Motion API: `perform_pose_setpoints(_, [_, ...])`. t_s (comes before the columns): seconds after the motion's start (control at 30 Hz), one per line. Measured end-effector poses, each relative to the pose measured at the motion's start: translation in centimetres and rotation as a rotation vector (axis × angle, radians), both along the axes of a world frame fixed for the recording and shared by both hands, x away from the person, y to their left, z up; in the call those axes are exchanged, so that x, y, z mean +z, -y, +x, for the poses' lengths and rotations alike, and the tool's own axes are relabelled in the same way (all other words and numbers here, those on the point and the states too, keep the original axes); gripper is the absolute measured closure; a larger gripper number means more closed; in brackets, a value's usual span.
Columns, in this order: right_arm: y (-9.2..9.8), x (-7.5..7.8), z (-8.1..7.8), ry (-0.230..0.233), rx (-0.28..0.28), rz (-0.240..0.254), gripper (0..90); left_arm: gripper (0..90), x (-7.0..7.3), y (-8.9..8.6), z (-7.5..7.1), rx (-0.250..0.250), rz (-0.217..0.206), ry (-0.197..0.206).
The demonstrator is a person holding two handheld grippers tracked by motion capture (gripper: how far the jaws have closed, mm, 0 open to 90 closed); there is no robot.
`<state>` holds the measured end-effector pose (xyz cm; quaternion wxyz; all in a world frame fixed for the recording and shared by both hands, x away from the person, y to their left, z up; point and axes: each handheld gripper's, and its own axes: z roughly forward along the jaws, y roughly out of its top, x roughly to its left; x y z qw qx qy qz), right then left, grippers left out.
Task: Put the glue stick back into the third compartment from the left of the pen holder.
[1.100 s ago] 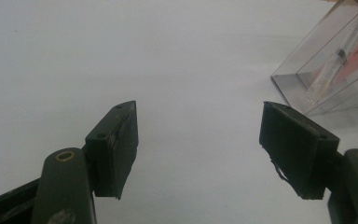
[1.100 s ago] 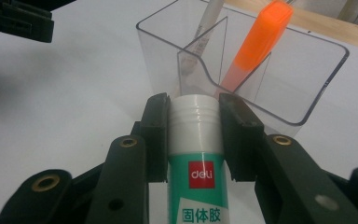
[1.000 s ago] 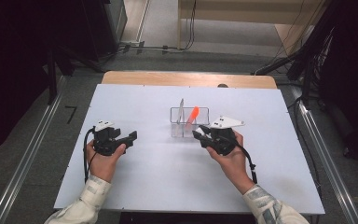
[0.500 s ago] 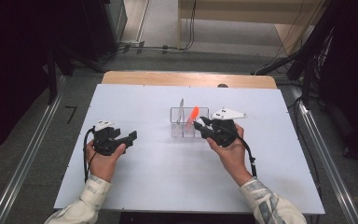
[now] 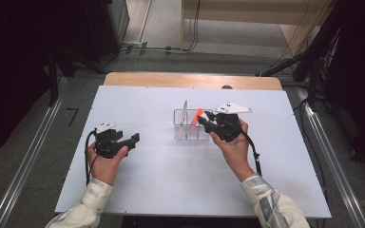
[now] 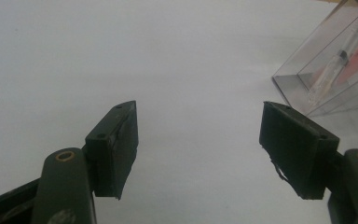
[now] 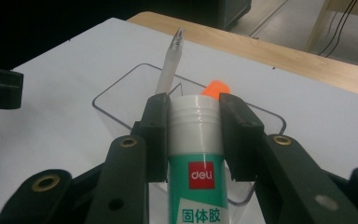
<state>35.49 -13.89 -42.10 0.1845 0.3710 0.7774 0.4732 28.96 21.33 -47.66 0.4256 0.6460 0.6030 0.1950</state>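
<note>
Glue stick [image 7: 196, 154] pinched by right hand-held gripper [image 7: 196, 122] over clear organizer [image 7: 121, 84], left hand-held gripper [image 6: 198, 140] spread

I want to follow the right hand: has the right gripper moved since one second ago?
Yes. In the high view the right gripper, shut on the glue stick, has moved up the picture, away from the person, closer over the clear holder.

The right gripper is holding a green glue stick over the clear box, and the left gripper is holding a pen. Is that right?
Not quite. The left gripper holds nothing: in the left gripper view its jaws stand open over the bare white table. The pen stands in the clear box. The rest is right: in the right gripper view the right gripper grips the green glue stick over that box.
</note>
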Motion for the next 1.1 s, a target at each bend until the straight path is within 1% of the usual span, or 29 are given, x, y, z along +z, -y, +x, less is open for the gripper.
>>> perform_pose_setpoints(0.5, [0.1, 0.4, 1.2, 0.001, -0.046, 0.011, 63.1, 28.6, 0.0, 0.0, 0.0, 0.0, -0.003, 0.002])
perform_pose_setpoints(0.6, [0.1, 0.6, 1.5, 0.01, -0.053, 0.012, 63.1, 28.6, 0.0, 0.0, 0.0, -0.001, -0.001, 0.001])
perform_pose_setpoints(0.83, [-0.1, 0.8, 2.4, 0.016, -0.076, 0.02, 63.1, 28.6, 0.0, -0.1, 0.0, 0.0, -0.002, 0.003])
perform_pose_setpoints(1.1, [-0.7, 1.2, 3.9, 0.009, -0.115, 0.038, 63.1, 28.6, 0.0, -0.1, 0.0, 0.001, -0.002, 0.003])
